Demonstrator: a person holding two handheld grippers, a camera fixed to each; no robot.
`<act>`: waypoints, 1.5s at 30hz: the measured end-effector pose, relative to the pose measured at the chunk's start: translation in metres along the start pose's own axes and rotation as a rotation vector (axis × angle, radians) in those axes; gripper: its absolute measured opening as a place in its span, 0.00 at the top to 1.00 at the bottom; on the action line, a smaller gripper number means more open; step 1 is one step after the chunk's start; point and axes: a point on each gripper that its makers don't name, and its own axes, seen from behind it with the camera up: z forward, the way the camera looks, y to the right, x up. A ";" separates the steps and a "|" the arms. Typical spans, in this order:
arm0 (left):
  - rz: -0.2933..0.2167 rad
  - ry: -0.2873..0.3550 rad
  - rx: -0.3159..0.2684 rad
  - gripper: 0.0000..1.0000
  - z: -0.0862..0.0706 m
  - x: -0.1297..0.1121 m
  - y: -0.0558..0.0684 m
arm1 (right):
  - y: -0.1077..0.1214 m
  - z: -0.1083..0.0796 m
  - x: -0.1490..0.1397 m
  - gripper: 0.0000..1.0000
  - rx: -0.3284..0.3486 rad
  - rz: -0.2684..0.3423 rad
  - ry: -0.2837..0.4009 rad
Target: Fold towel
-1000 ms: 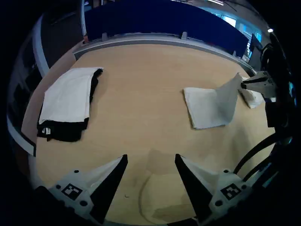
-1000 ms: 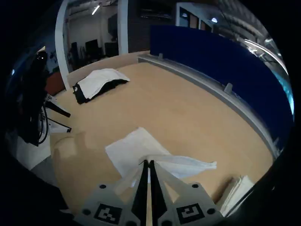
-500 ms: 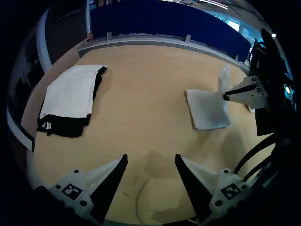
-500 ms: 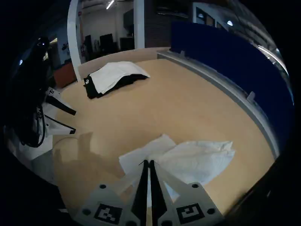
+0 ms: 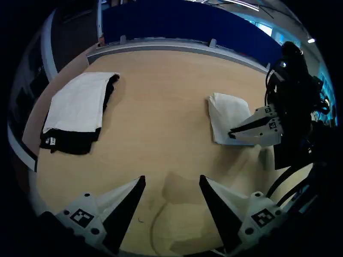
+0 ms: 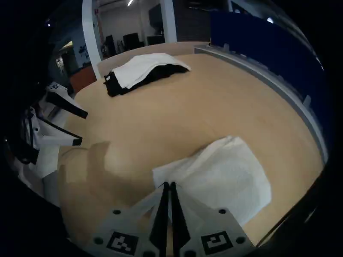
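A white towel (image 5: 227,115) lies folded on the wooden table (image 5: 163,85), right of centre in the left gripper view. My right gripper (image 5: 231,133) reaches in from the right, its fingers closed at the towel's near edge. The right gripper view has that same gripper (image 6: 167,186) shut on the near corner of the towel (image 6: 223,180), which lies doubled over and flat. My left gripper (image 5: 171,177) hovers open over bare table, well short of the towel, nothing between its fingers. It is also at the left of the right gripper view, the left gripper (image 6: 80,127) still open.
A stack of folded cloths, white on black (image 5: 77,113), sits at the table's far left (image 6: 145,70). A blue partition (image 5: 184,21) runs along the table's back edge. A person's dark-sleeved arm (image 5: 291,94) holds the right gripper.
The right gripper has carried the lifted towel edge across and down, so the raised flap now lies flat over the other half. The left gripper has stayed in place, open.
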 end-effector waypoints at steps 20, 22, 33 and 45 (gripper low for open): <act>0.001 -0.006 0.007 0.07 0.001 -0.005 -0.007 | -0.002 -0.016 0.005 0.33 0.005 -0.026 0.015; 0.001 -0.006 0.010 0.07 0.000 -0.005 -0.008 | 0.000 -0.021 0.006 0.26 -0.004 -0.022 0.021; 0.013 -0.004 0.010 0.07 0.000 -0.001 -0.005 | 0.035 -0.058 -0.025 0.00 -0.187 0.065 0.005; 0.025 -0.001 0.001 0.07 0.003 0.004 0.002 | 0.032 -0.076 -0.050 0.00 -0.268 0.241 0.012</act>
